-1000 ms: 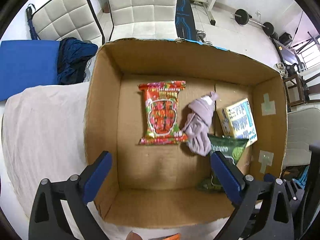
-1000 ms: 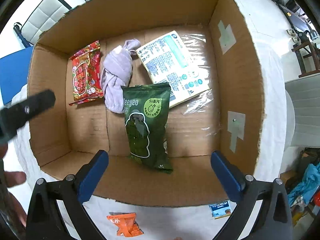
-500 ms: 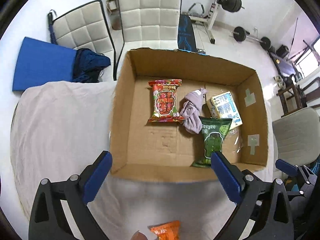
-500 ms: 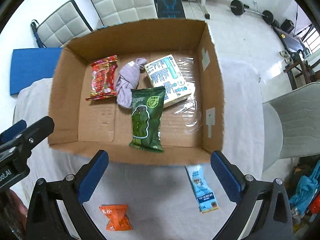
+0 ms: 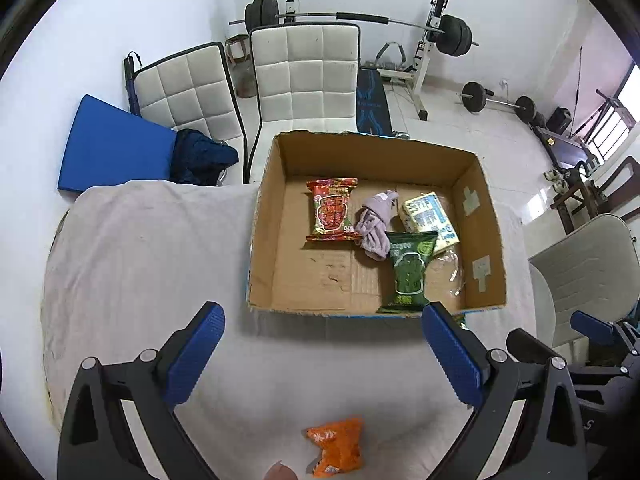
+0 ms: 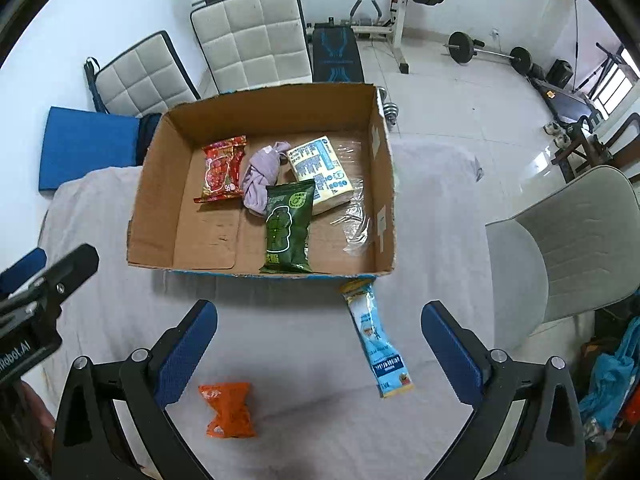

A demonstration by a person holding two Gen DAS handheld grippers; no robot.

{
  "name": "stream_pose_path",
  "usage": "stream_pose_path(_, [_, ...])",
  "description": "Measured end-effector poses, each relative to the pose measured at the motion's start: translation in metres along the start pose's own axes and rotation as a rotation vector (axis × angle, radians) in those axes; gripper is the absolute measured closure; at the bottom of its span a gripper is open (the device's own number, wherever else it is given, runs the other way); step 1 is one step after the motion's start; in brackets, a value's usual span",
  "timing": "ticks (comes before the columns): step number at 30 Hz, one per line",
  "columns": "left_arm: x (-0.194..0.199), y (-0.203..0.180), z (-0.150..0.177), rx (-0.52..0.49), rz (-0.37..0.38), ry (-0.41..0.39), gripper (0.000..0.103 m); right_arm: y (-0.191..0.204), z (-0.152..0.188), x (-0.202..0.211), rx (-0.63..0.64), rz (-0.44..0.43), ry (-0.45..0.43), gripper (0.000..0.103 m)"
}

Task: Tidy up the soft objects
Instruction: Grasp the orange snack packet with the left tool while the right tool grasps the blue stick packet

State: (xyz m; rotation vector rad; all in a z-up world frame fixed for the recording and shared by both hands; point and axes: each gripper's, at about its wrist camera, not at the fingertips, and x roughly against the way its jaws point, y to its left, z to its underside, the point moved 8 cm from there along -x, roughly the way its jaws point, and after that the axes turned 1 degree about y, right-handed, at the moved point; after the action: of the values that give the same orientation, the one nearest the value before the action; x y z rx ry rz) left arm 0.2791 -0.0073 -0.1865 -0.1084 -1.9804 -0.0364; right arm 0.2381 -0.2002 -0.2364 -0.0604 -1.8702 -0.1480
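Both grippers hover above the white-cloth table (image 6: 304, 344), w/ the open brown cardboard box (image 6: 386, 184) as anchor. Left gripper (image 5: 322, 354): fingers spread wide, holding nothing. Right gripper (image 6: 318, 344): same, wide apart and empty. Inside box: red snack packet (image 6: 221, 169), knotted lilac cloth (image 6: 260, 178), green snack bag (image 6: 288, 226), pale yellow printed pack (image 6: 322, 174). In front of box: crumpled orange packet (image 6: 228, 410), and a long light-blue sachet (image 6: 374, 338) touching its front right corner.

Both grippers: black angular frames, silver screws, ribbed blue fingers (image 5: 196, 356); white lettering on one body
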Motion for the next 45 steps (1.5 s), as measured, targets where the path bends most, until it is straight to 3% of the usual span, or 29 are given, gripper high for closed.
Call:
stream_pose_path(9, [0.032, -0.007, 0.012, 0.01, 0.006, -0.051, 0.002, -0.002, 0.01, 0.032, 0.013, -0.009, -0.047, 0.0])
stream_pose_path(13, [0.034, -0.003, 0.026, 0.019, -0.003, -0.039, 0.002, -0.019, 0.024, 0.02, 0.0, 0.004, -0.01, 0.0])
stream_pose_path(17, [0.008, 0.003, 0.063, 0.027, -0.006, 0.049, 0.002, -0.048, 0.047, -0.014, -0.014, 0.045, 0.079, 0.0])
stream_pose_path(26, [-0.104, 0.014, 0.184, 0.094, -0.045, 0.383, 0.002, -0.094, 0.102, -0.138, -0.059, 0.089, 0.299, 0.001])
stream_pose_path(31, [-0.15, 0.008, 0.24, 0.142, -0.025, 0.538, 0.002, -0.099, 0.116, -0.184, -0.087, 0.074, 0.367, 0.01])
stream_pose_path(33, [-0.163, 0.0, 0.255, 0.144, -0.007, 0.581, 0.002, -0.098, 0.12, -0.197, -0.097, 0.07, 0.388, 0.018])
stream_pose_path(35, [-0.172, -0.005, 0.264, 0.139, -0.012, 0.603, 0.002, -0.096, 0.121, -0.208, -0.107, 0.073, 0.405, 0.035])
stream_pose_path(37, [-0.181, -0.009, 0.269, 0.138, -0.012, 0.625, 0.002, -0.094, 0.123, -0.215, -0.118, 0.065, 0.414, 0.046])
stream_pose_path(39, [-0.187, -0.015, 0.271, 0.139, 0.009, 0.637, 0.002, -0.092, 0.124, -0.215, -0.122, 0.085, 0.405, 0.048])
stream_pose_path(42, [-0.19, -0.023, 0.268, 0.119, 0.022, 0.627, 0.028, -0.088, 0.133, -0.214, -0.13, 0.081, 0.427, 0.056])
stream_pose_path(45, [-0.19, -0.029, 0.264, 0.089, 0.005, 0.609, 0.042, -0.083, 0.143, -0.211, -0.136, 0.058, 0.465, 0.062])
